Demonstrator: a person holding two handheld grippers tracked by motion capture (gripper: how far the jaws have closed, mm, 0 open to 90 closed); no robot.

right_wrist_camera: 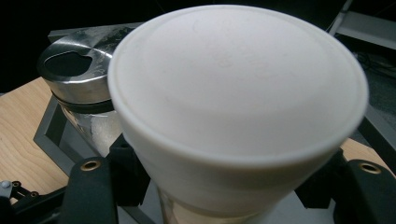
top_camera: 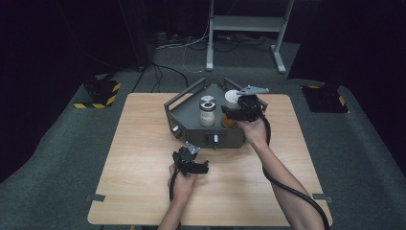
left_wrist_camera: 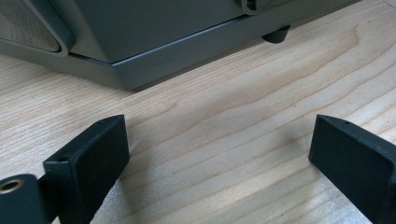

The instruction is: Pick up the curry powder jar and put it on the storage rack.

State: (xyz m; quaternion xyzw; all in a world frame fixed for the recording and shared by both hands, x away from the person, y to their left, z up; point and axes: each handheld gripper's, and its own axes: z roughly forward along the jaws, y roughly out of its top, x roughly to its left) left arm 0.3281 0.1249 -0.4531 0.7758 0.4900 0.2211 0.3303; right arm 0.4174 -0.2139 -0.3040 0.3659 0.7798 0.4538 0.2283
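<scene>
A grey angular rack (top_camera: 189,122) stands at the back middle of the wooden table (top_camera: 143,143). In it stand a glass shaker with a slotted metal lid (top_camera: 207,111) and, to its right, a jar with a white lid (top_camera: 232,97) and orange contents. My right gripper (top_camera: 235,115) is shut on that jar just below the lid; in the right gripper view the white lid (right_wrist_camera: 238,93) looms close, a black finger (right_wrist_camera: 126,165) on each side and the shaker (right_wrist_camera: 77,70) behind it. My left gripper (top_camera: 194,160) rests open on the table in front of the rack, with bare wood between its fingers (left_wrist_camera: 93,158).
The rack's lower front edge (left_wrist_camera: 154,51) and one rubber foot (left_wrist_camera: 276,35) lie just beyond the left gripper. A white metal stand (top_camera: 244,24) and cables are on the floor behind the table. Black boxes with yellow stripes (top_camera: 100,91) flank the table.
</scene>
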